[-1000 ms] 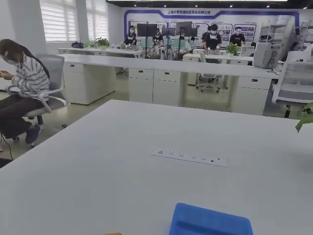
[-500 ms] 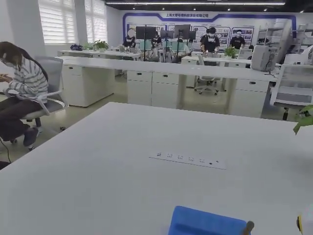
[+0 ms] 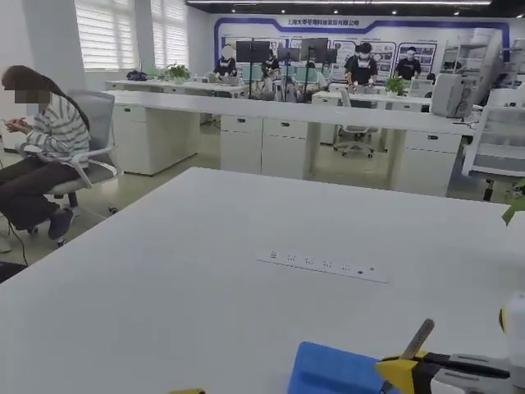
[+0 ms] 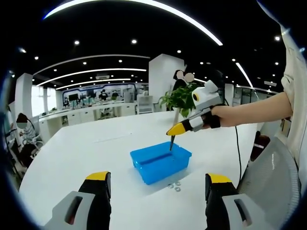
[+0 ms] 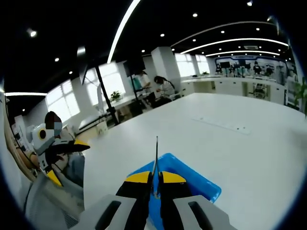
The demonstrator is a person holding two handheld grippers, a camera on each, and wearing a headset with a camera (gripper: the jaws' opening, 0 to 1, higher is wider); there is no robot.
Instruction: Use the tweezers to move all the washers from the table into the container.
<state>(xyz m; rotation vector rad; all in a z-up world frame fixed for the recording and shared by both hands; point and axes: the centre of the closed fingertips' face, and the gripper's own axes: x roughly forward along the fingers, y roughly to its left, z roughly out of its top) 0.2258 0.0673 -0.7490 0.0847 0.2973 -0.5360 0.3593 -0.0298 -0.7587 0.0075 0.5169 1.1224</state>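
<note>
Blue rectangular plastic container (image 3: 332,373) is seen on the white table (image 3: 164,271) in the head view. In the left gripper view, small metal washers (image 4: 174,186) lie just beside it, beyond the wide-spread left gripper (image 4: 157,177). In the right gripper view, thin metal tweezers (image 5: 156,153) are pinched by the right gripper (image 5: 155,176) and pointed forward over the container.

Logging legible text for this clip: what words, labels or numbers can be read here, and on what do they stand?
Wall banner: a row of Chinese characters, too small and blurred to quote.
Power strip: no legible marking.
Blue container and tweezers: no text seen.
</note>
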